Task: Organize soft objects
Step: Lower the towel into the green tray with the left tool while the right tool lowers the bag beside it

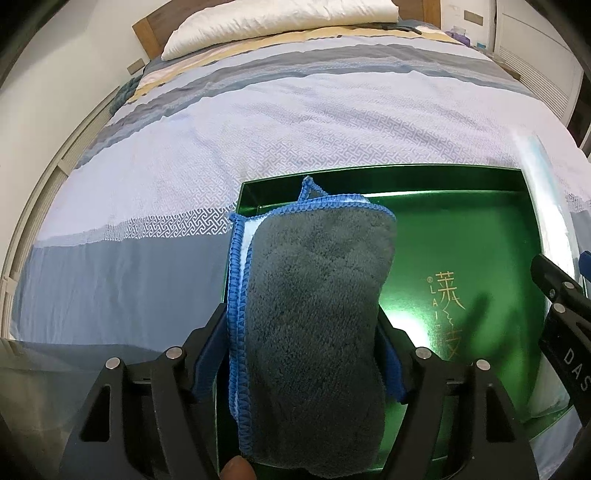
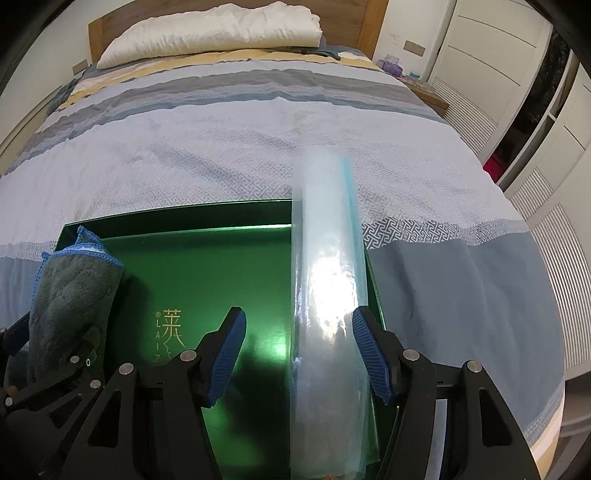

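My left gripper [image 1: 301, 339] is shut on a folded grey towel [image 1: 314, 314] with blue stitched edging, held over the left part of a shiny green tray [image 1: 480, 229] that lies on the bed. The towel also shows in the right wrist view [image 2: 74, 295] at the tray's left edge [image 2: 177, 221]. My right gripper [image 2: 299, 354] is open over the tray's right side. A rolled clear plastic bag [image 2: 328, 277] lies between its fingers along the tray's right edge, close to the right pad [image 2: 369, 350]. The bag shows at the right in the left wrist view [image 1: 543, 206].
The tray sits on a bed [image 2: 221, 140] with a blue, grey and yellow striped cover. A white pillow [image 2: 214, 33] lies at the wooden headboard. White wardrobe doors [image 2: 498, 55] stand to the right of the bed.
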A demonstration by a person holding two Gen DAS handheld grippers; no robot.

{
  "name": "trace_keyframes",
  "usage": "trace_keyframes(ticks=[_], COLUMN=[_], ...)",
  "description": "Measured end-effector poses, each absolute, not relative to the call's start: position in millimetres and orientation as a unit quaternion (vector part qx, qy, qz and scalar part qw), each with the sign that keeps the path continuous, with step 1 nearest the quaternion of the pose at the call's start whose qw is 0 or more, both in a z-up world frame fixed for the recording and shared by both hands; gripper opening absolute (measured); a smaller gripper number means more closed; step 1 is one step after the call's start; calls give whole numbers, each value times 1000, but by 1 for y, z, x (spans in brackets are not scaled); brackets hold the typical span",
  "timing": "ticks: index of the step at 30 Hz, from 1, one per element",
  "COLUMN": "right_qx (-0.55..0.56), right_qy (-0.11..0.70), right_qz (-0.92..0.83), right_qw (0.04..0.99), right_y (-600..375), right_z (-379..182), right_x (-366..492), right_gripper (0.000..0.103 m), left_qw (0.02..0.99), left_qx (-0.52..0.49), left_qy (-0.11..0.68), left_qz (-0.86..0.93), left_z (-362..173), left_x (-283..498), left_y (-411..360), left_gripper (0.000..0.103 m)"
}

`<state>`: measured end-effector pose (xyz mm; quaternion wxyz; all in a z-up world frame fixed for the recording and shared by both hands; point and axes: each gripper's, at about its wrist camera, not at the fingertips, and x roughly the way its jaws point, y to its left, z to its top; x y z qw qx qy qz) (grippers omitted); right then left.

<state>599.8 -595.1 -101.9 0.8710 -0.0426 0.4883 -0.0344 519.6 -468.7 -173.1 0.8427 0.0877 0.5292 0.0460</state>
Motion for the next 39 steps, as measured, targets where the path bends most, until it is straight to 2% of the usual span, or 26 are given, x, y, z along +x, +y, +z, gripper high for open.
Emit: trace_keyframes(ticks=[3, 16, 19, 23, 39], right_qx=[-44, -47, -50, -49, -40], right_qy=[488, 488, 488, 487, 478], right_qz=[-34, -33, -33, -34, -32], right_qw=[871, 871, 871, 871, 877], right_y=[-596, -598, -597, -596, -602], right_z=[-103, -108, -110, -112, -113], right_x=[601, 601, 601, 602, 598], right_gripper=[60, 60, 60, 61, 61], left_qw=[845, 865, 869, 872, 888], left_qx=[90, 100, 96, 96, 77], left_qy=[524, 487, 482, 477, 451], left_qz=[52, 58, 59, 61, 50], left_z=[-174, -174, -174, -175, -169], left_x=[519, 511, 509, 509, 505], left_y=[-468, -470, -468, -467, -462], left_gripper=[76, 78, 86, 89, 90])
